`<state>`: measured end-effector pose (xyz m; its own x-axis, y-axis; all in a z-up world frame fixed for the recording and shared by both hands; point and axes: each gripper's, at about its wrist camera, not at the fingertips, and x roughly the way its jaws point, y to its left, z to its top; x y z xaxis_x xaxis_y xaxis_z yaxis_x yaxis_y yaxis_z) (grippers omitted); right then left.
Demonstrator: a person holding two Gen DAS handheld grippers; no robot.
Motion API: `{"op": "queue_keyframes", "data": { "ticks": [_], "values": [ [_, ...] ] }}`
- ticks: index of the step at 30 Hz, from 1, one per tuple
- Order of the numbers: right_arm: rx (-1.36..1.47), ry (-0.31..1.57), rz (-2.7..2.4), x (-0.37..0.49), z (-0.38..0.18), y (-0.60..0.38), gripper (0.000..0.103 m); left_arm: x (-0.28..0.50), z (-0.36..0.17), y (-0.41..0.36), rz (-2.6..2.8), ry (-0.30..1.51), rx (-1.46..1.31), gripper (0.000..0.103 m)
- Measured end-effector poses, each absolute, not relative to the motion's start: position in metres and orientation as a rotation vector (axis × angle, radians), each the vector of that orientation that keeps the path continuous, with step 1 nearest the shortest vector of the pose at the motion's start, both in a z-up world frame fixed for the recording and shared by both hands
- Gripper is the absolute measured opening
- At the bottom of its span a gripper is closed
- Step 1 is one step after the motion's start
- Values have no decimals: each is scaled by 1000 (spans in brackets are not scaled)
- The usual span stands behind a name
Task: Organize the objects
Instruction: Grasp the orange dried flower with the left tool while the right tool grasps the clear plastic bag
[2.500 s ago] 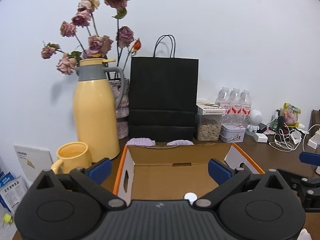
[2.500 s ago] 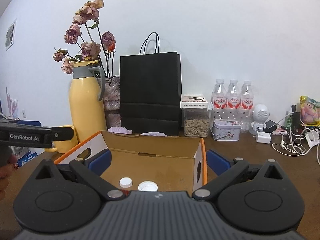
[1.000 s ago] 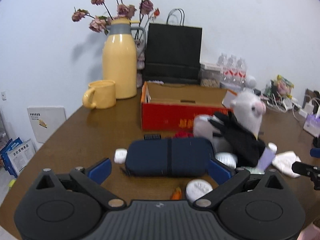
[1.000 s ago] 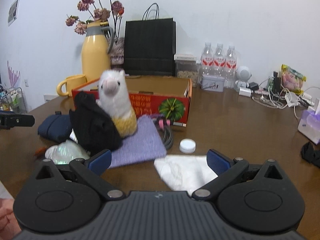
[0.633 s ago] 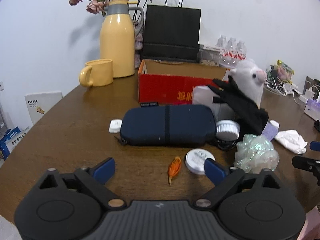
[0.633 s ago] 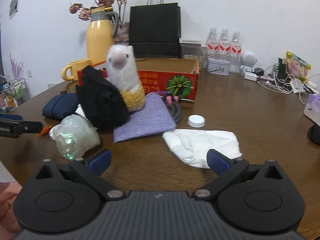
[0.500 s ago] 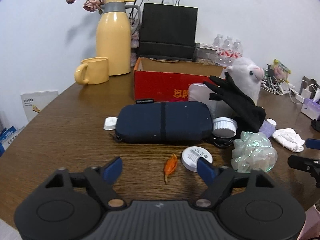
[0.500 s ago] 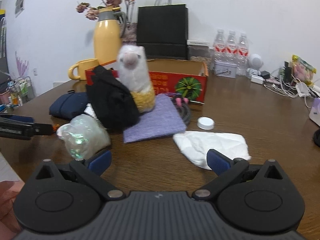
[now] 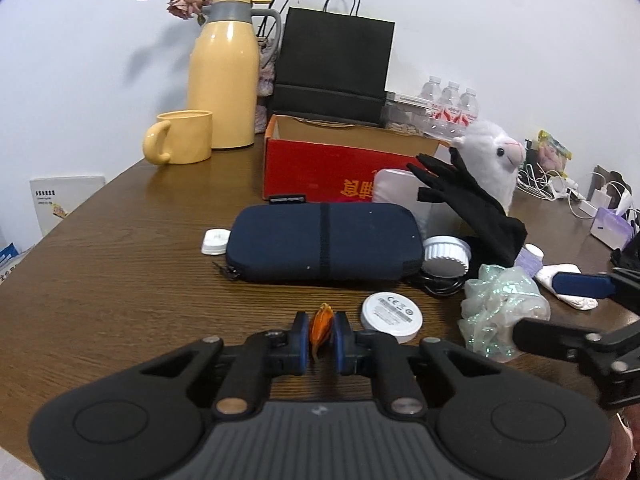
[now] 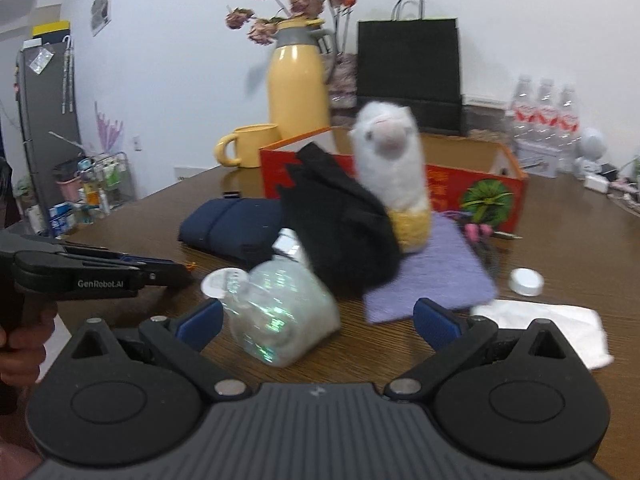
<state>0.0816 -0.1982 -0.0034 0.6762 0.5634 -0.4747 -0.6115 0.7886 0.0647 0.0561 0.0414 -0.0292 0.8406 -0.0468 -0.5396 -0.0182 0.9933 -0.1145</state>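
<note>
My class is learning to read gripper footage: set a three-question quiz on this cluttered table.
1. True or false: the left gripper is shut on the small orange dried petal.
2. Which lies directly beyond the petal? A) long navy zipped fabric case B) yellow ceramic mug C) white tissue
3. Fill in: the open right gripper faces the iridescent crumpled ____ bundle.

Key: 1 true; 2 A; 3 plastic.
</note>
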Motion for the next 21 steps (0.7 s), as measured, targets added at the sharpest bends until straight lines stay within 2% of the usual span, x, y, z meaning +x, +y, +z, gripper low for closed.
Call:
{"op": "queue_keyframes", "data": {
  "ticks": [3,5,6,7,9,21],
  "values": [
    [-97,516,685,87,-7,-186,102,56,-30,44,-6,571,-119,11],
    [-99,524,699,86,-8,-182,84,55,-29,45,-2,568,-119,11],
    [-101,527,708,85,-8,-181,61,54,-29,46,1,566,-119,11],
    [-101,533,715,84,-9,-181,50,54,-29,46,2,565,-121,11],
    [-88,530,729,81,-8,-185,45,53,-28,47,3,560,-124,11],
    [-28,491,684,69,-1,-225,45,46,-16,47,21,516,-133,11]
  ]
}}
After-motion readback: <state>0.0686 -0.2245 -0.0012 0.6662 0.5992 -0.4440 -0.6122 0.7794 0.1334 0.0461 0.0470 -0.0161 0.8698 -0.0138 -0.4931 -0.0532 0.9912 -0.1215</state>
